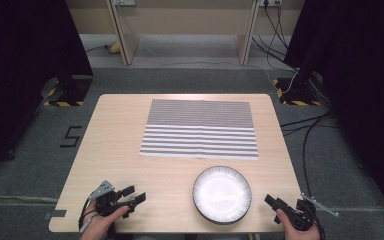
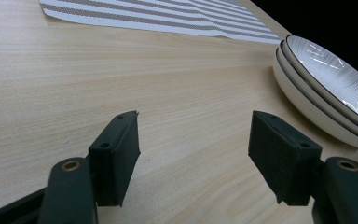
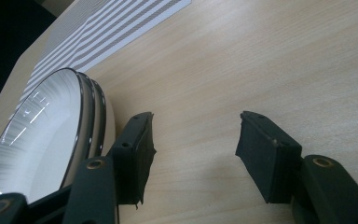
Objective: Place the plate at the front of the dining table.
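A light wooden tabletop (image 1: 115,145) with rounded corners stands on grey carpeted floor (image 1: 30,170). A striped placemat (image 1: 200,129), grey bands on white, lies flat on its far half, its far part finer-striped than its near part; the left gripper view shows its near edge (image 2: 158,18) and the right gripper view shows it (image 3: 107,32) running off toward the far corner. Dark curtains (image 1: 25,45) hang at both sides. Black stand bases with yellow-black hazard tape (image 1: 62,102) sit by the far corners. Black cables (image 1: 305,130) trail over the floor at the right. A black mark shaped like a five (image 1: 71,136) lies on the carpet at the left. Pale wooden furniture legs (image 1: 122,35) rise beyond.
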